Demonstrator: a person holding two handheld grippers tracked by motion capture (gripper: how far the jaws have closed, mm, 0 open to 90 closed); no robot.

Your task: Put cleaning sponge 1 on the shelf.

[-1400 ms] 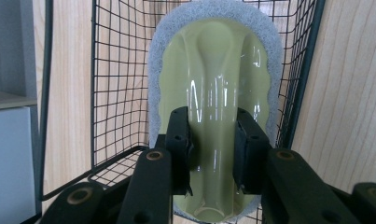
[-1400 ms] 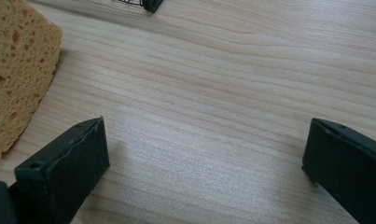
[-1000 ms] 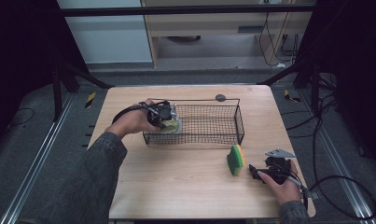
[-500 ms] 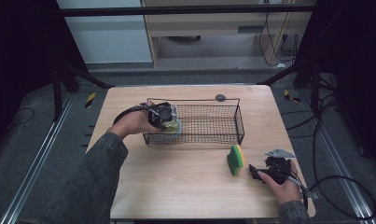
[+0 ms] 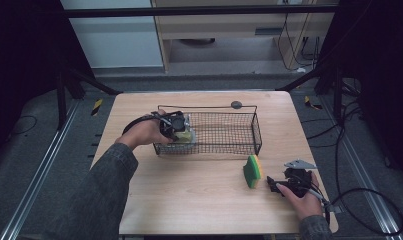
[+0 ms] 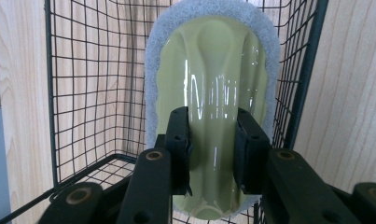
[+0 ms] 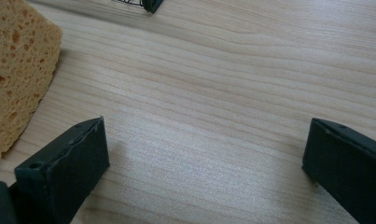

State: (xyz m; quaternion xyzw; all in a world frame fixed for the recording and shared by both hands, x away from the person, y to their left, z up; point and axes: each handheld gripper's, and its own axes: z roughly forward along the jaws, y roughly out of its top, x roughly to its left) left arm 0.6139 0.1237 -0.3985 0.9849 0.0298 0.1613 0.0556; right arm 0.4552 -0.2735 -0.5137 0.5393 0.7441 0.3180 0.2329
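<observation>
Leftmost, my left gripper is clamped on the pale green handle of a scrub pad, holding it inside the left end of the wire basket on the table. Further right, a green-and-yellow sponge stands on edge just beside my right gripper, whose jaws are spread wide and empty over bare wood.

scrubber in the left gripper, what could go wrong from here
The left gripper pinches only the glossy handle ridge of the scrubber, so it could slip or twist. Low inside the wire basket, its pad might snag the mesh. The open right gripper sits near the sponge and may nudge it.
</observation>
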